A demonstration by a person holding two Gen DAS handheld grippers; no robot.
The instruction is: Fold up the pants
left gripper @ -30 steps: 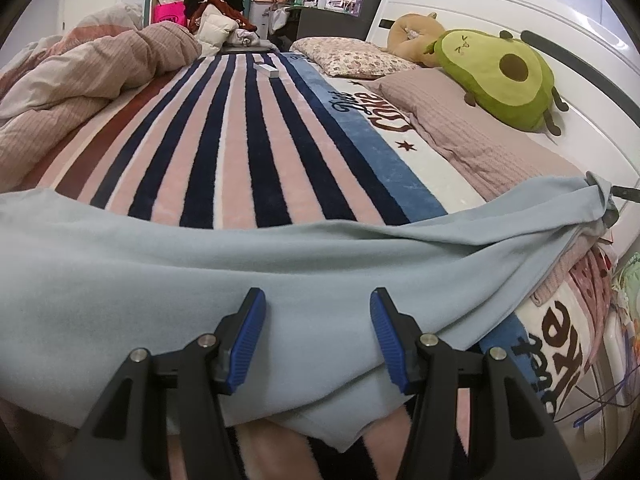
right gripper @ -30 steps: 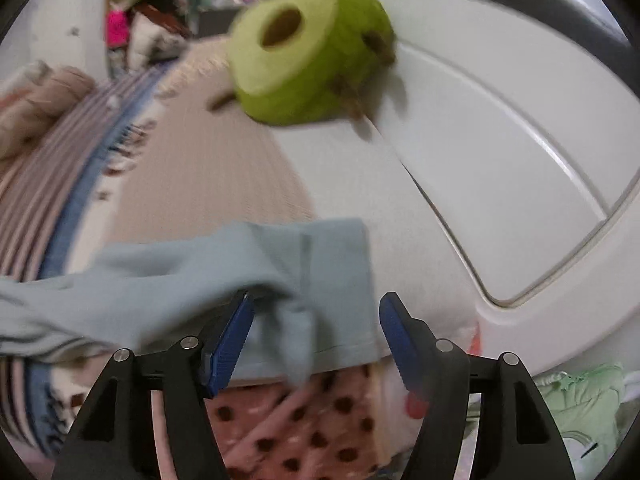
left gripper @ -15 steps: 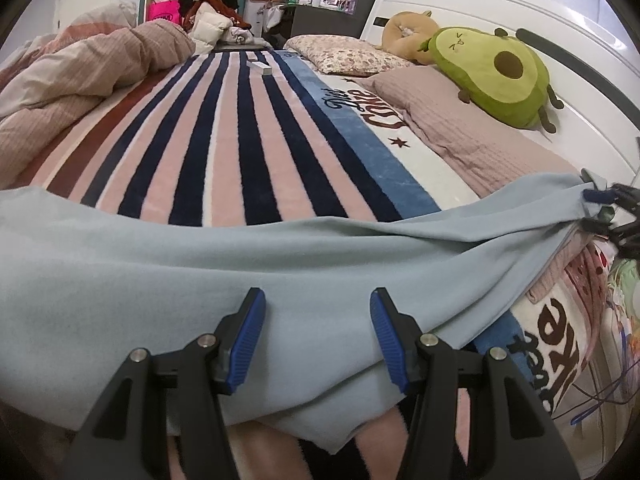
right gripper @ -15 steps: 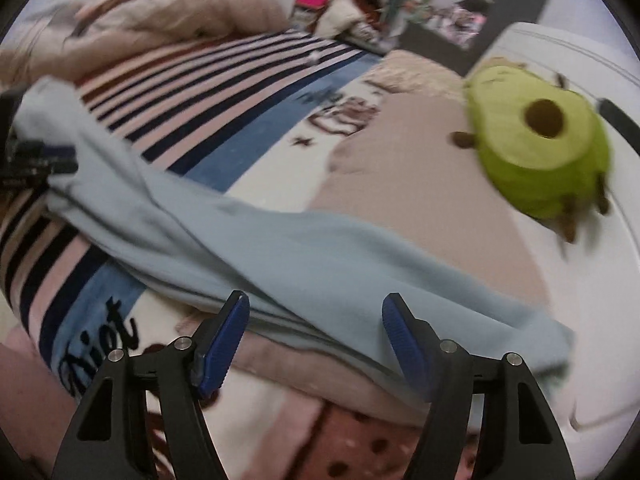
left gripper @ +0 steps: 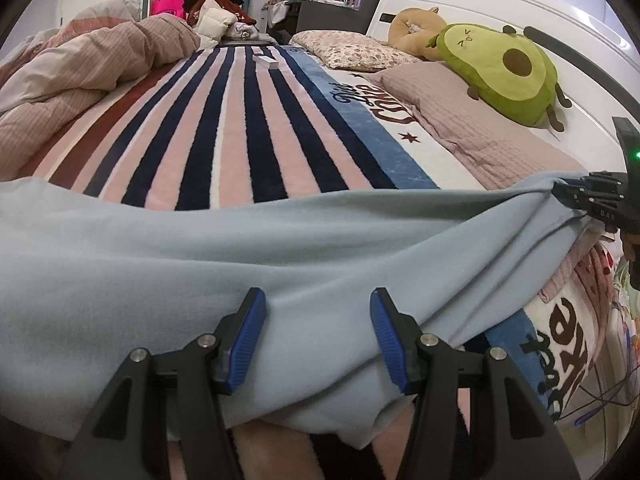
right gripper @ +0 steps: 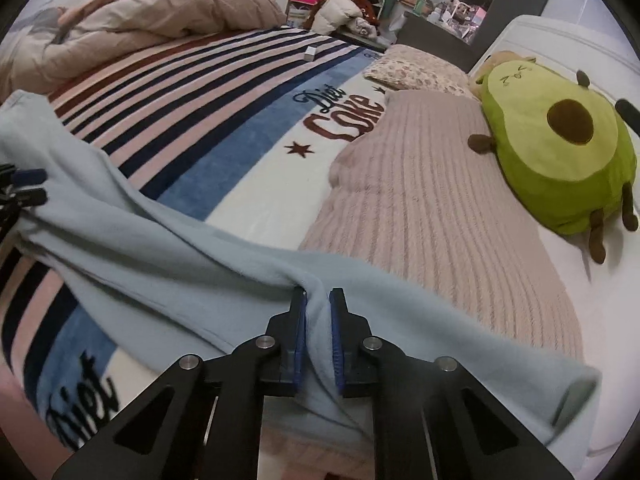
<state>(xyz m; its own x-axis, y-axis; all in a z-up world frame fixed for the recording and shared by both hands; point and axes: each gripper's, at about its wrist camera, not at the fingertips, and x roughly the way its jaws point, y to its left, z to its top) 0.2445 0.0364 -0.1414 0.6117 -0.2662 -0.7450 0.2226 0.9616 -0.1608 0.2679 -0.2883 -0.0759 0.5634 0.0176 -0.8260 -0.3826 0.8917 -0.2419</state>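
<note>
Bed [left gripper: 248,128] held the pants [left gripper: 240,256] across its near edge | right gripper [right gripper: 318,298] had just been closing and pinched a fold near one end | left gripper [left gripper: 316,312] sat spread over the cloth, maybe not gripping | step: picking up | next, I think: left must pinch too, then lift together.

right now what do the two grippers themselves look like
Both match: the left gripper and right gripper have matte black angular arms with triangular cutouts, silver round pivot pins, and ribbed blue pads lining the fingers. In the left wrist view the right one shows a small green light.
</note>
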